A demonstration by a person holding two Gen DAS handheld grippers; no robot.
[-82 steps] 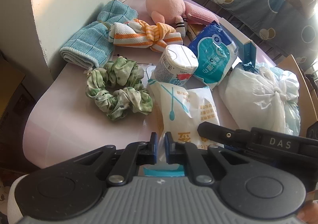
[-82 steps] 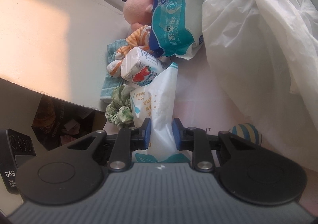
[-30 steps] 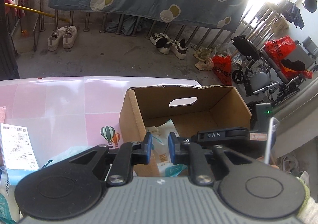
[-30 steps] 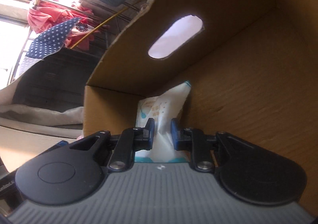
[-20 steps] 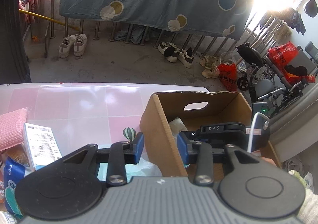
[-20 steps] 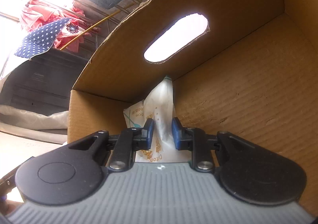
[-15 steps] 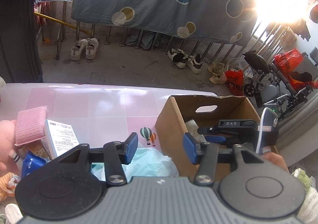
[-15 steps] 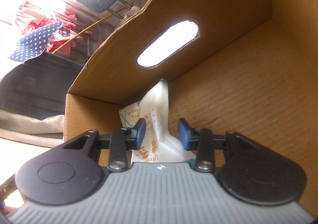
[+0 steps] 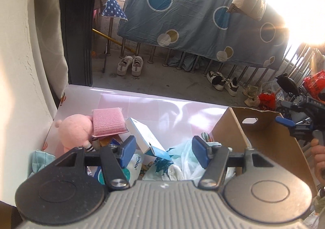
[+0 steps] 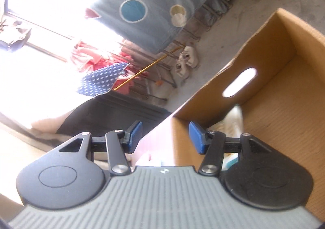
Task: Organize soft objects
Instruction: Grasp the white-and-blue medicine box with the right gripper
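My left gripper [image 9: 162, 152] is open and empty above a heap on the pink table [image 9: 154, 105]: a pink plush toy [image 9: 73, 130], a pink sponge [image 9: 107, 122], a white carton [image 9: 143, 134], a blue wipes pack [image 9: 134, 168] and a knotted white plastic bag [image 9: 182, 165]. My right gripper [image 10: 164, 136] is open and empty, raised above the near left corner of the cardboard box [image 10: 284, 107]. The white snack bag [image 10: 231, 119] lies inside the box against its far wall. The right gripper also shows in the left wrist view [image 9: 300, 125], over the box [image 9: 262, 141].
A cream wall [image 9: 24, 70] borders the table on the left. A teal cloth [image 9: 39, 158] lies at the near left. Beyond the table are a concrete floor with shoes [image 9: 130, 65], railings and a hanging blue blanket [image 9: 195, 19].
Both grippers let go of the white snack bag inside the box and opened wide. The right gripper rose out of the box; the left swung left over the heap.
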